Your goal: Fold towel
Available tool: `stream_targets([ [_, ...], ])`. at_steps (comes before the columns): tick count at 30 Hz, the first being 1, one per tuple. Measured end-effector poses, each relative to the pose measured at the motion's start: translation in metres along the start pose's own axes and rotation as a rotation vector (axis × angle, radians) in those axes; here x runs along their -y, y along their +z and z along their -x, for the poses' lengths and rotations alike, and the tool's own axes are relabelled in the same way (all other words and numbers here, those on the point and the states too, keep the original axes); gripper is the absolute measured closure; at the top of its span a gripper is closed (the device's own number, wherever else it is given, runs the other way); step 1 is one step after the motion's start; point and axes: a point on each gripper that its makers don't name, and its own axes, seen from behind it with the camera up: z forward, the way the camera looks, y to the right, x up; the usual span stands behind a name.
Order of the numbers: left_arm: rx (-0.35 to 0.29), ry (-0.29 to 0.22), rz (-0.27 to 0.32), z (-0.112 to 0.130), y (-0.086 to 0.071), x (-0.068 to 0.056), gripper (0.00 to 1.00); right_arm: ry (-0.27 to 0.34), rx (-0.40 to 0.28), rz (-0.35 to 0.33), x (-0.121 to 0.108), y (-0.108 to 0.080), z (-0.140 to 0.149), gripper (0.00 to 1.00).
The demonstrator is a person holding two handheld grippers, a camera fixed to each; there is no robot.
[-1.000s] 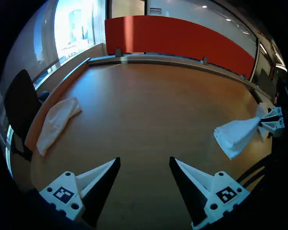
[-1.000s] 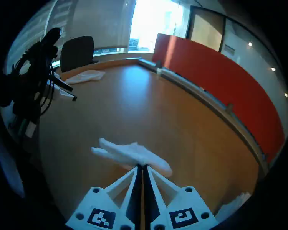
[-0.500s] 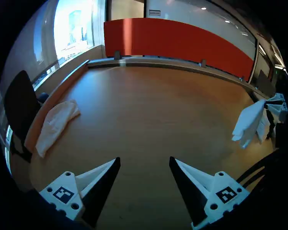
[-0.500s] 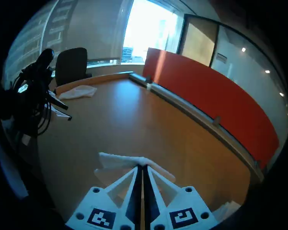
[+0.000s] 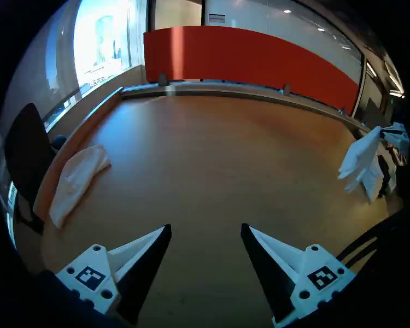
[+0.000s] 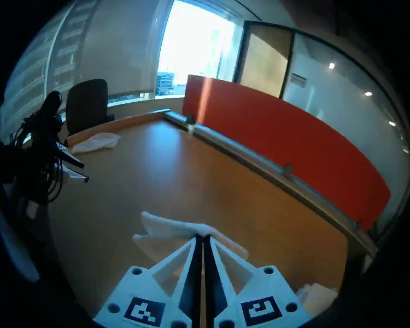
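My right gripper [image 6: 203, 239] is shut on a white towel [image 6: 177, 229], which spreads out just past its fingertips above the wooden table [image 6: 177, 175]. In the left gripper view that same towel [image 5: 361, 161] hangs in the air at the far right, held by the right gripper [image 5: 396, 136]. My left gripper [image 5: 205, 232] is open over the near part of the table [image 5: 216, 158], with nothing between its fingers. In the right gripper view the left gripper [image 6: 68, 164] shows at the far left, with a tangle of dark cables behind it.
A second white towel [image 5: 76, 180] lies crumpled near the table's left edge, also seen as a towel [image 6: 95, 143] far off in the right gripper view. A black chair [image 5: 24, 158] stands beyond that edge. A red divider panel [image 5: 249, 57] runs along the far side. More white cloth [image 6: 317, 298] lies low right.
The right gripper has lifted the towel up off the table; it went from stretched out low to hanging higher at the right. The left gripper has stayed open and nearly still.
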Motion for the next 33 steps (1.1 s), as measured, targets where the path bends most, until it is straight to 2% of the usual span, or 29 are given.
stream_targets([
  [14,0.002,0.009,0.001,-0.004,0.001,-0.007,0.06,0.023,0.002,0.111,-0.091,-0.035,0.000,0.95],
  [33,0.011,0.022,-0.007,-0.004,0.001,-0.014,0.06,0.032,0.048,0.216,-0.187,-0.065,0.021,0.96],
])
